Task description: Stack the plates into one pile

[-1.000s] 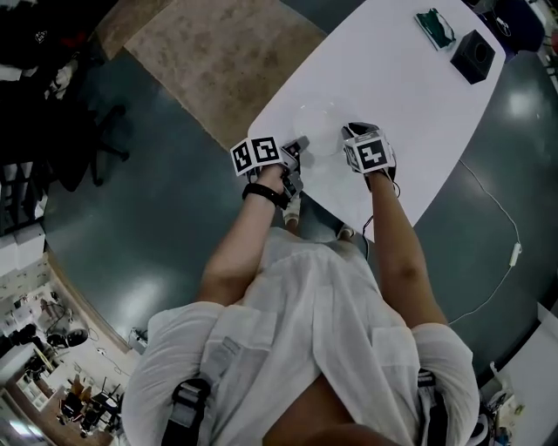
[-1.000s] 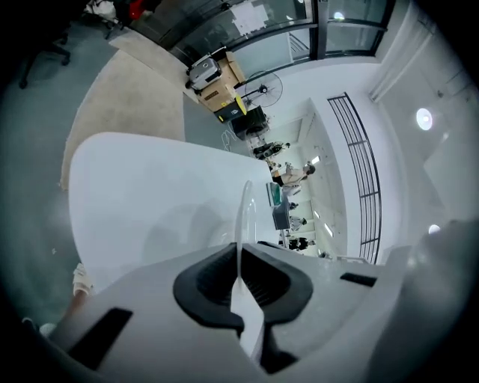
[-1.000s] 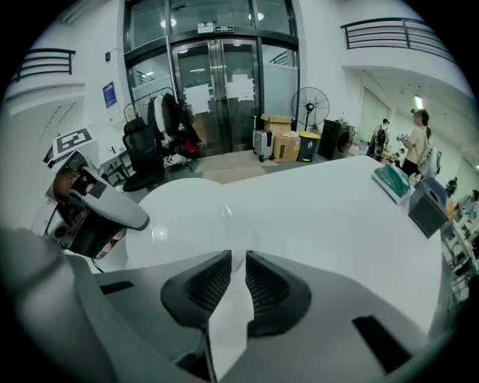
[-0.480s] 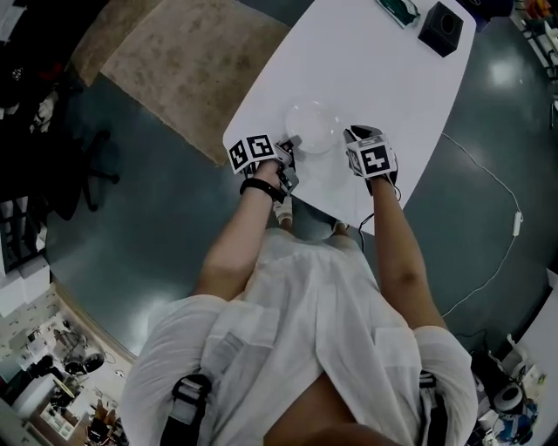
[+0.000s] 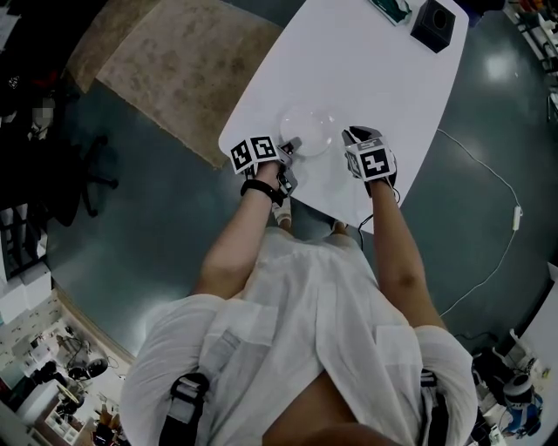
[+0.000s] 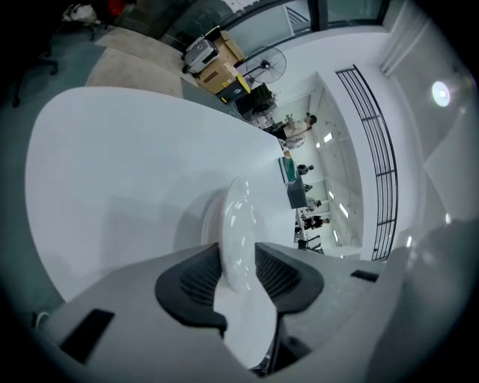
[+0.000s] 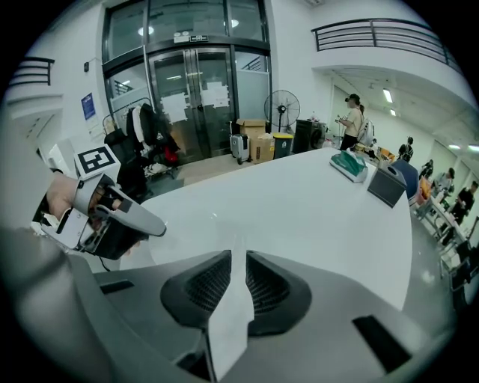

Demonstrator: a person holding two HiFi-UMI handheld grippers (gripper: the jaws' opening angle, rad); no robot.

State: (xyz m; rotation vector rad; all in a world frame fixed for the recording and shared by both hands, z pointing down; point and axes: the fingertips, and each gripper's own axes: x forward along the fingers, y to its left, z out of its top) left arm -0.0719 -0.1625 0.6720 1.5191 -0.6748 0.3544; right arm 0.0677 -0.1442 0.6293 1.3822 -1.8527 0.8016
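A white plate lies near the near edge of the white table, between both grippers. My left gripper is at its left rim. In the left gripper view the plate stands edge-on between the pads of the left gripper, whose jaws have just been opening and are loose around the rim. A second rim seems to lie just under it. My right gripper is at the plate's right side. In the right gripper view the right gripper is shut on a thin white plate rim.
A green box and a black box sit at the table's far end. A beige rug covers the floor to the left. The table's near edge runs just under both hands. People and a fan stand far behind.
Both grippers and the plate have shifted a little further in from the table's near-left corner. In the last half second hardly anything has moved.
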